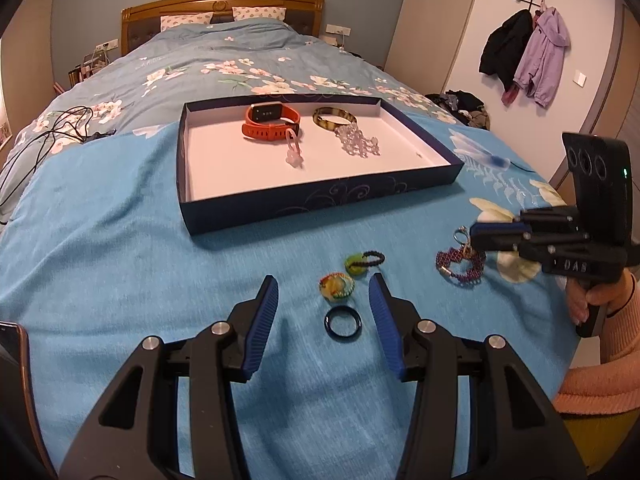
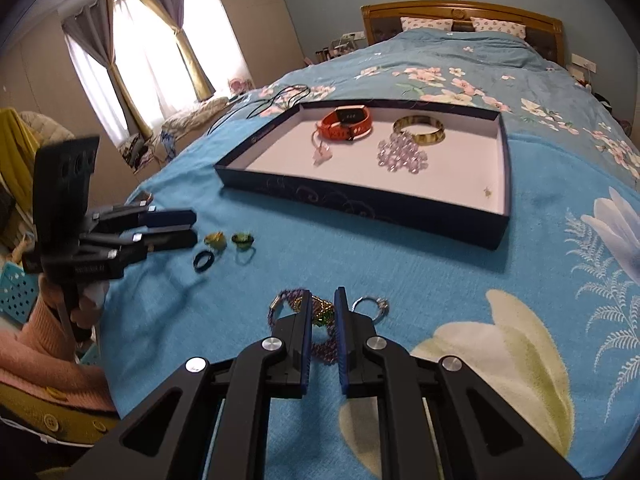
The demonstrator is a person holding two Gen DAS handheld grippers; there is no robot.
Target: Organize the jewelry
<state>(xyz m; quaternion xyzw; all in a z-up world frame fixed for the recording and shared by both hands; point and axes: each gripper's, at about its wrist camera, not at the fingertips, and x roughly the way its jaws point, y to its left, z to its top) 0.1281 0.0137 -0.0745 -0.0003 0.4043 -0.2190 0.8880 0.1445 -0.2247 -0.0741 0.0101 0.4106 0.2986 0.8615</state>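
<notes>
A dark blue box lid lies on the bed and holds an orange watch, a tortoiseshell bangle, a clear bead bracelet and a pale pendant. My left gripper is open above the blanket, its fingers either side of a dark ring and a multicoloured ring. A green ring with a black band lies just beyond. My right gripper is narrowed around a purple beaded bracelet.
A metal key ring lies right of my right gripper. Black cables trail on the bed's left side. A phone edge lies at the near left. Coats hang on the right wall.
</notes>
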